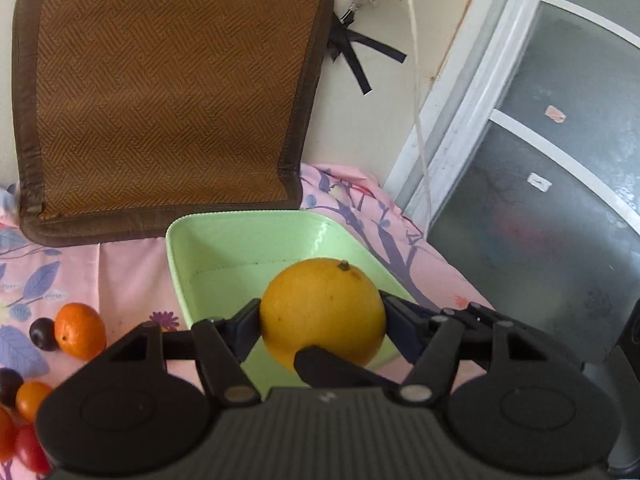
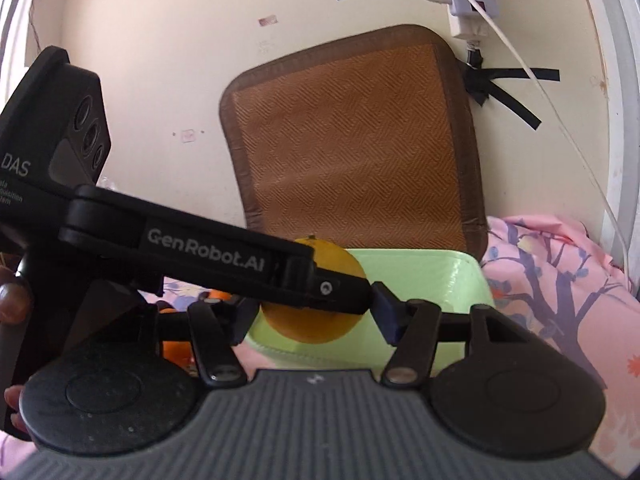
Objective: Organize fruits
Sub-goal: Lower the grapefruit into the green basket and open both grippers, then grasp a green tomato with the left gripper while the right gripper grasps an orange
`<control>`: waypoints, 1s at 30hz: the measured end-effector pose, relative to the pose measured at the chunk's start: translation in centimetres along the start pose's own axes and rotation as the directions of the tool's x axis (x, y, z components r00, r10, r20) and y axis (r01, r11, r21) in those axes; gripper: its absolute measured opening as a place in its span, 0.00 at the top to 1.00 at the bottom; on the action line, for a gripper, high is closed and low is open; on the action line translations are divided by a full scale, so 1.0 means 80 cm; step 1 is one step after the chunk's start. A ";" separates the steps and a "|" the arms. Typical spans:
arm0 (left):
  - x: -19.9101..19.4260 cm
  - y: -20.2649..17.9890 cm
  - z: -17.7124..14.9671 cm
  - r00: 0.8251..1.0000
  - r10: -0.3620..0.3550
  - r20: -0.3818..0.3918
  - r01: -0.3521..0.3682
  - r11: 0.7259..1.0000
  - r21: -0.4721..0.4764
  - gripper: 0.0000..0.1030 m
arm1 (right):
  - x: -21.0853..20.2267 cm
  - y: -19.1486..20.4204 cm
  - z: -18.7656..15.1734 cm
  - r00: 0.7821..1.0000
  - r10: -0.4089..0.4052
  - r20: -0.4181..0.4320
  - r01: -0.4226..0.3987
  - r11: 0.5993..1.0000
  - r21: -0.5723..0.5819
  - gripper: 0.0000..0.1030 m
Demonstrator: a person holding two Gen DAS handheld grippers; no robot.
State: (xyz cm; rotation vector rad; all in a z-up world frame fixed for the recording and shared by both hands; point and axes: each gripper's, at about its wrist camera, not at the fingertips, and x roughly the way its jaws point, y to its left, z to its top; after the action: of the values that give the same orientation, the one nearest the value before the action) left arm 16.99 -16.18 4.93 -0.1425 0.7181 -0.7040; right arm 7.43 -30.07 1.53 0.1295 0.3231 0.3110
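- Fingers of the left gripper (image 1: 322,320) are pressing on both sides of a yellow-orange citrus fruit (image 1: 323,312), jaws about half apart, holding it above the near part of a green tray (image 1: 248,240).
- Jaws of the right gripper (image 2: 314,316) are standing about half open too; the same fruit (image 2: 340,264) is showing between its fingers, but the left tool crossing in front is hiding the pads, so contact cannot be told.
- Tray is sitting on a pink floral cloth (image 1: 132,276), at twelve o'clock from the left gripper.
- Small orange (image 1: 80,330) and a dark plum (image 1: 43,334) are lying touching at nine o'clock; more small fruits (image 1: 28,420) are clustering at eight o'clock.
- Brown woven mat (image 1: 168,92) is leaning against the wall at twelve o'clock beyond the tray.
- White power strip (image 2: 468,4) is hanging at one o'clock.
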 end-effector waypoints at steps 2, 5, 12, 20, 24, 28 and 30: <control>0.022 0.006 -0.003 0.999 0.011 -0.031 -0.012 1.000 -0.026 0.37 | 0.014 -0.008 0.000 0.999 -0.014 -0.029 0.014 1.000 0.009 0.40; 0.031 0.000 -0.011 0.999 0.036 -0.018 -0.036 0.999 0.011 0.40 | 0.014 -0.007 -0.009 0.998 -0.056 -0.019 0.056 0.998 -0.028 0.43; -0.019 -0.028 -0.013 0.995 0.043 0.087 -0.051 0.994 0.093 0.34 | -0.034 -0.009 -0.011 0.994 -0.037 0.098 0.034 0.999 0.030 0.42; -0.217 0.012 -0.060 0.918 0.178 0.354 -0.198 0.980 0.023 0.26 | -0.108 0.015 -0.031 0.970 0.088 0.227 -0.113 0.989 0.098 0.06; -0.257 0.055 -0.106 0.902 0.321 0.289 -0.310 0.947 -0.086 0.26 | -0.101 0.055 -0.044 0.970 0.220 0.105 -0.227 0.972 0.058 0.00; -0.272 0.093 -0.151 0.893 0.400 0.206 -0.369 0.914 -0.170 0.26 | -0.073 0.103 -0.059 0.985 0.169 -0.017 -0.170 0.985 -0.022 0.00; -0.267 0.104 -0.166 0.902 0.399 0.163 -0.371 0.911 -0.179 0.26 | -0.056 0.117 -0.059 0.984 0.162 -0.077 -0.165 0.986 -0.032 0.15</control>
State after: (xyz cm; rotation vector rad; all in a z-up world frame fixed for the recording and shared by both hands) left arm 1.47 5.27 3.85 -0.1926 0.5834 -0.2511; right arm -0.78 -22.28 0.04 0.1069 0.3808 0.4856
